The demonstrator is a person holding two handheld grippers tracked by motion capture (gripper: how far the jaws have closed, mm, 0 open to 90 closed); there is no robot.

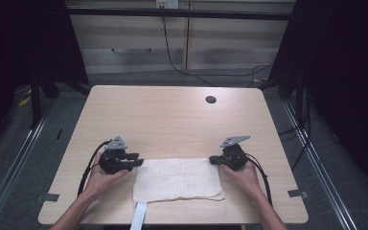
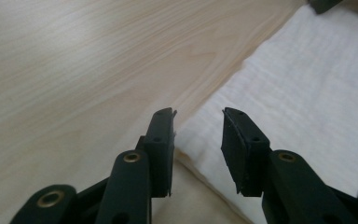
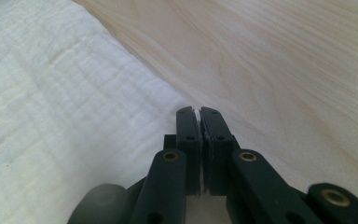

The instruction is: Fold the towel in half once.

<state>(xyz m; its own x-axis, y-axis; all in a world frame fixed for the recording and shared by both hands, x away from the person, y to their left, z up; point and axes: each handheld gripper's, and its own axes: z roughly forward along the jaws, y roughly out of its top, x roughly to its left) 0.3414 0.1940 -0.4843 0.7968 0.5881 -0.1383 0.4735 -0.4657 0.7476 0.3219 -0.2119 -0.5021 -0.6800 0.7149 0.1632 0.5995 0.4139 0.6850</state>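
Note:
A white cloth (image 1: 177,179) lies flat on the near part of the wooden table (image 1: 172,115). My left gripper (image 1: 139,160) is at the cloth's far left corner, held in a hand. In the left gripper view its jaws (image 2: 198,112) stand open, and the cloth (image 2: 307,93) corner lies just below the gap, with no pad pressing on it. My right gripper (image 1: 212,159) is at the far right corner. In the right gripper view its jaws (image 3: 197,111) are together at the cloth (image 3: 51,116) edge, with a thin white sliver pinched between the pads.
A round dark cable hole (image 1: 211,99) sits at the table's far right. A white strip (image 1: 140,215) hangs over the front edge below the cloth. Small tape pieces (image 1: 50,197) mark the near corners. Cabinets and cables stand behind the table.

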